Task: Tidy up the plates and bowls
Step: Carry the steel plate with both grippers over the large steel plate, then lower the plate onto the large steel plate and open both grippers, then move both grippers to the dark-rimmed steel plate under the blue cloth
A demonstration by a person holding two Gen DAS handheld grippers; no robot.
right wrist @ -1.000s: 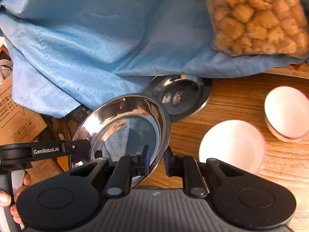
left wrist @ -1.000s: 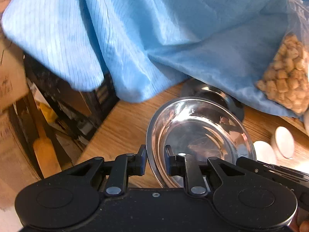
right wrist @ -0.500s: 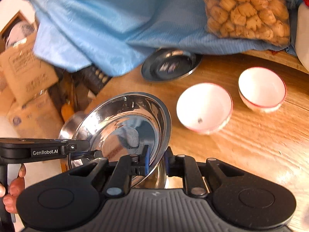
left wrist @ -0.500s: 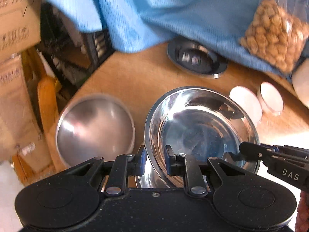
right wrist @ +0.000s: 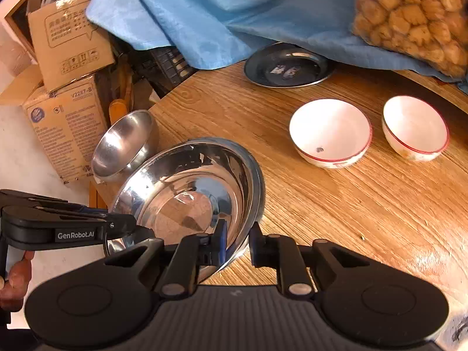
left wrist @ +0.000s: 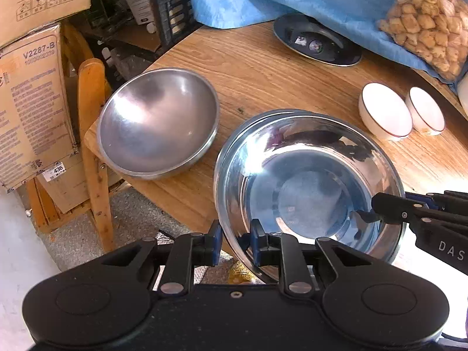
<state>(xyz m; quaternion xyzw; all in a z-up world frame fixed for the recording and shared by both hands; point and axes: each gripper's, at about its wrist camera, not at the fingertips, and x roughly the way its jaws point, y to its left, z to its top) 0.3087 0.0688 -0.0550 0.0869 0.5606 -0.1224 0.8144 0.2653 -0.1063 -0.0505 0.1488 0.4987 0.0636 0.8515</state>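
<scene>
Fingers of both downward-tilted grippers clamp opposite rims of the shiny steel plate over the table.

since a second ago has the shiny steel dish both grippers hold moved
Yes. The steel dish has come away from the blue cloth, toward the table's near edge, beside the matte bowl.

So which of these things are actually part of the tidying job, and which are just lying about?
Part of the job:
- shiny steel bowl, held at its rim by the left hand-held gripper and the right hand-held gripper
- dull steel bowl
- two white bowls
- dark plate

Just lying about:
- blue cloth
- snack bag
- cardboard boxes
</scene>
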